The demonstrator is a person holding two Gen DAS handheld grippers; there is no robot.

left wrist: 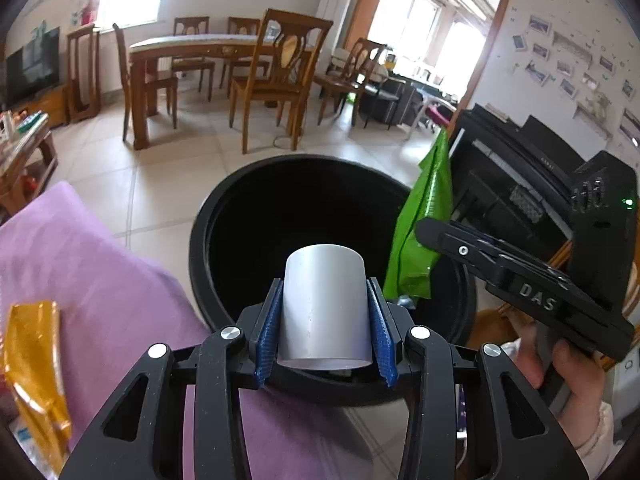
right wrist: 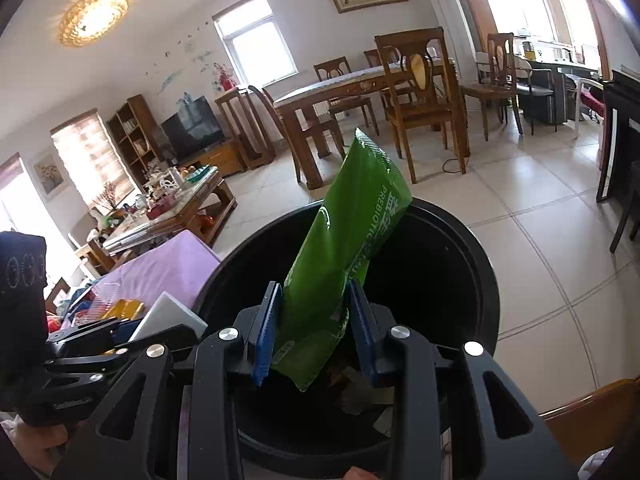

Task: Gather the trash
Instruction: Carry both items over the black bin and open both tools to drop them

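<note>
Bin: a large black round bin (left wrist: 280,208) is seen standing on the tiled floor (left wrist: 168,184), its mouth filling the centre of both views. Some scraps are made out in its bottom at 5 o'clock of the right wrist view. A knock on the rim from either tool is judged able to shift or tip it.

Purple cloth: a purple cloth (left wrist: 104,280) is spread on the surface touching the bin's rim at 9 o'clock. Anything released short of the rim is judged likely to land on it instead.

Green packet: a green foil packet (right wrist: 352,248) is gripped by its lower part in the closed jaws of the right gripper (right wrist: 316,332), standing tall above the bin mouth. Being light and long, it is judged liable to catch on the rim at 12 o'clock, or to cling to a pad (right wrist: 266,332) on release.

Grey cup: a grey cup-like cylinder (left wrist: 326,308) is clamped between the closed jaws of the left gripper (left wrist: 326,336), over the near part of the bin mouth. It is smooth-sided, so slipping early is judged possible; dropped from the near edge at 6 o'clock, it could strike the rim and bounce out.

Orange wrapper: an orange wrapper (left wrist: 36,364) is left lying on the cloth at 8 o'clock, not yet collected. It is judged easy to overlook.

Crowding: both tools are held close together over one opening, so a collision is judged possible.
</note>
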